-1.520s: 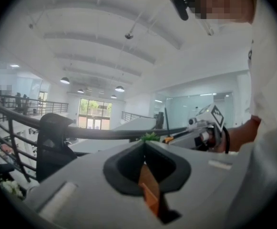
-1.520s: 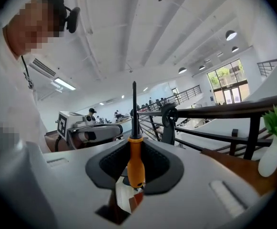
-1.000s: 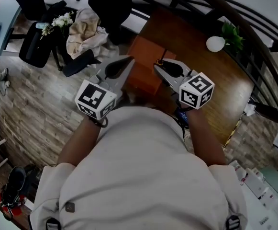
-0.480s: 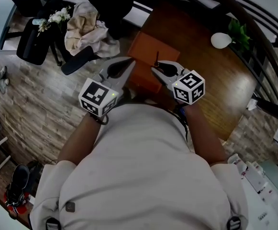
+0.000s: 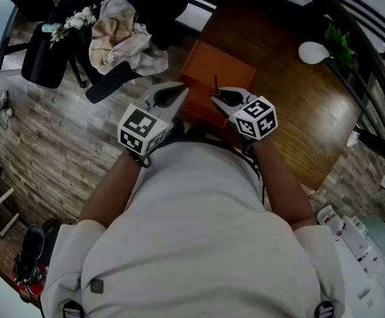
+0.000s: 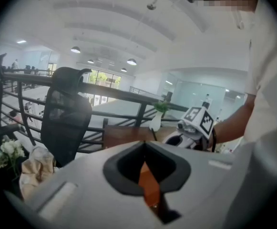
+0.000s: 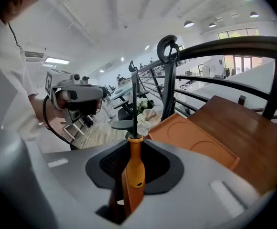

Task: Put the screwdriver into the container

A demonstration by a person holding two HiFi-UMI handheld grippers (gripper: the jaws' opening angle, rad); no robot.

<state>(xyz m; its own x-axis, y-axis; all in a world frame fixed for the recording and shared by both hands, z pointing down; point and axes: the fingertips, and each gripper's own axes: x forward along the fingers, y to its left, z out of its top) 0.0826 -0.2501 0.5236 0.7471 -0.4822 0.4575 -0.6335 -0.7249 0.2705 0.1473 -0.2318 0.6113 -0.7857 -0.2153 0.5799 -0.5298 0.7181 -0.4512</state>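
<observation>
The screwdriver [image 7: 135, 171] is clamped by its handle between the jaws of the right tool [image 7: 134, 149]. Its long axis runs along the jaws, and the thin black shaft points out past the jaw tips, upright. The handle is orange and smooth, with a small hole near its butt. The orange container [image 5: 222, 68] is seen just ahead of that tool on the brown desk [image 5: 291, 105]. The left tool [image 6: 145, 171], just beside, is held with jaws together on nothing.
</observation>
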